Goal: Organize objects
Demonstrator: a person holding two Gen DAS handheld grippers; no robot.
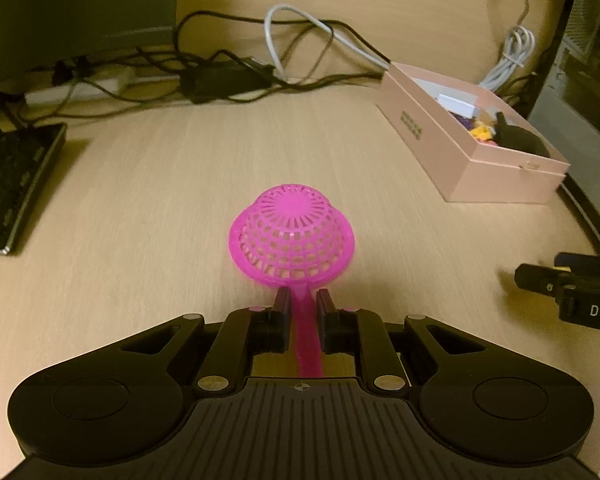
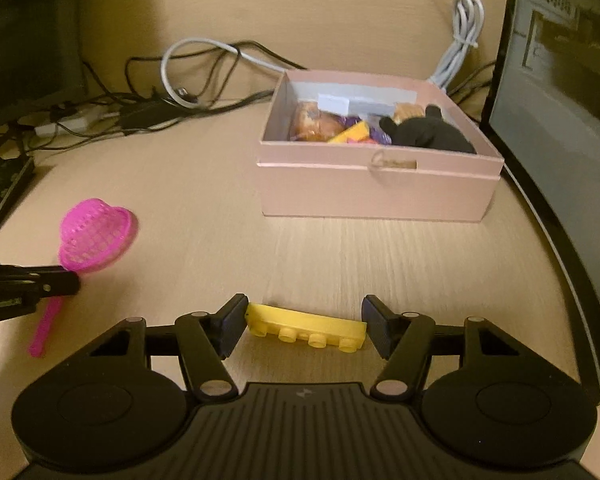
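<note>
A pink plastic strainer (image 1: 292,236) lies bowl-down on the wooden desk, its handle running back between my left gripper's (image 1: 302,304) fingers. The jaws stand close on either side of the handle with small gaps. The strainer also shows in the right wrist view (image 2: 96,234), with the left gripper (image 2: 60,282) at its handle. A yellow toy brick (image 2: 306,326) lies on the desk between my right gripper's (image 2: 305,320) open jaws, its left end touching the left finger. A pink box (image 2: 376,192) with toys inside stands ahead; it also shows in the left wrist view (image 1: 460,160).
A tangle of black and white cables (image 1: 228,68) and a power strip (image 1: 80,88) lie along the desk's back. A black keyboard (image 1: 12,184) sits at the left. A dark computer case (image 2: 560,140) stands at the right, beside the box. The right gripper (image 1: 572,288) shows at the right edge.
</note>
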